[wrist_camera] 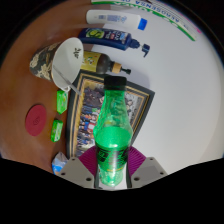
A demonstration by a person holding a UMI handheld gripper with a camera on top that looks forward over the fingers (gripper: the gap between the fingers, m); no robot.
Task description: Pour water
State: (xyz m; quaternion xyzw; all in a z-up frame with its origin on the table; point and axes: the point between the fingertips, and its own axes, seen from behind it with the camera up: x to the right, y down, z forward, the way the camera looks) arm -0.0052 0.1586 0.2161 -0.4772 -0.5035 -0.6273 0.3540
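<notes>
- Wooden tabletop (30,85), reddish-brown, is taking up the near and one side of the scene; a white surface (175,95) is lying over the other side, running off beyond the fingers.
- Gripper (110,172) is pointing forward along the table, its two grey fingers carrying magenta pads (90,160) on their inner faces.
- Green bottle (113,125), translucent plastic with a green cap and a label band round its middle, is standing upright between the fingers; both pads are pressing against its lower body (so the fingers are clenched on it).
- Dark tray (140,97) with a pale patterned rim is sitting just behind the green bottle, partly hidden by it.
- White bowl (68,58) is resting beyond the tray, tilted toward the camera, with something crumpled and greyish just beside it (too unclear to name).
- Red disc (36,117) is lying flat on the wood, off to one side of the fingers.
- Small green packets (60,103) are lying between the red disc and the tray, one nearer the gripper than the other.
- Dark bottle (112,38) with a yellow-green label is lying on its side at the far end of the table.
- White container (118,17) with a blue part at one end is lying beyond the dark bottle, near a green stripe.
</notes>
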